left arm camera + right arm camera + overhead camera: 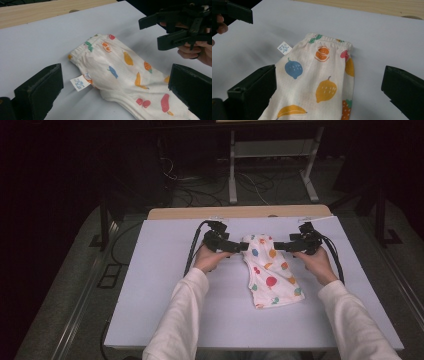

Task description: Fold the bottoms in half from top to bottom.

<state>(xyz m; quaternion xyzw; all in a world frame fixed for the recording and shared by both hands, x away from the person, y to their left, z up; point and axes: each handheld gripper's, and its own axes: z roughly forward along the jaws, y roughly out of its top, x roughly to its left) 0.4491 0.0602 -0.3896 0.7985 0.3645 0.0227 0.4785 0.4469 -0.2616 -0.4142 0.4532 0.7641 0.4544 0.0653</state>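
A small pair of white trousers [270, 272] printed with coloured fruit lies folded on the pale table [165, 285], waistband at the far end. My left gripper [244, 246] is open at the waistband's left corner, and my right gripper [277, 246] is open at its right corner. In the left gripper view the trousers [120, 67] lie between the wide-apart jaws of my left gripper [116, 87], a white label [79, 83] sticks out, and my right gripper [151, 32] hovers open beyond. In the right gripper view, my right gripper [329, 85] straddles the waistband [329, 40].
A wooden strip [240, 212] runs along the table's far edge. Beyond it on the dark floor are loose cables [200, 190] and a metal stand [272, 150]. The person's white sleeves [180, 320] come in from the near edge.
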